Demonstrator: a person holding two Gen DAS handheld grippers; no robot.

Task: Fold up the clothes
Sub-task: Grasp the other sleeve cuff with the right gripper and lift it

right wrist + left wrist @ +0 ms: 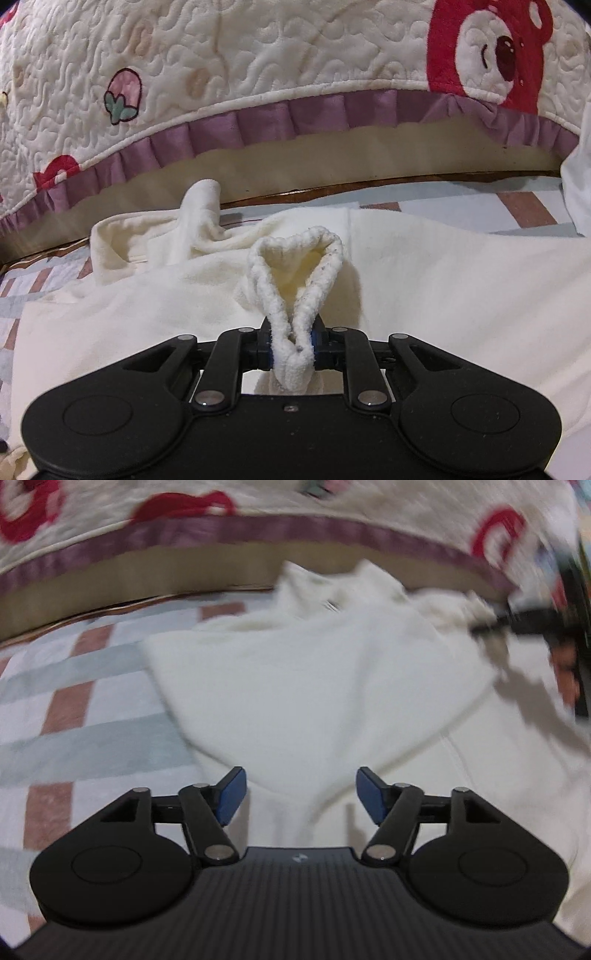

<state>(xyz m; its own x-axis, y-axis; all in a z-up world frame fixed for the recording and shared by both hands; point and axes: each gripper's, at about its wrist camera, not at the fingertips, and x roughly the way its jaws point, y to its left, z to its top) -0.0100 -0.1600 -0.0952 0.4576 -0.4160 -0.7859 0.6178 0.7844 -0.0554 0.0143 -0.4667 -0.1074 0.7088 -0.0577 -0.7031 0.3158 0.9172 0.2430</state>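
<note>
garment (424, 280) flat on checked sheet (74, 709), quilt (258, 55) behind, its cuff (295, 280) in right tool (291, 350)

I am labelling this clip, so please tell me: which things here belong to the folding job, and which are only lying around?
Part of the job:
- white garment, spread on the bed
- its ribbed cuff, pinched in the right claw
- left claw, open over the garment

Only lying around:
- checked bedsheet
- quilted blanket with purple frill and cartoon prints
</note>
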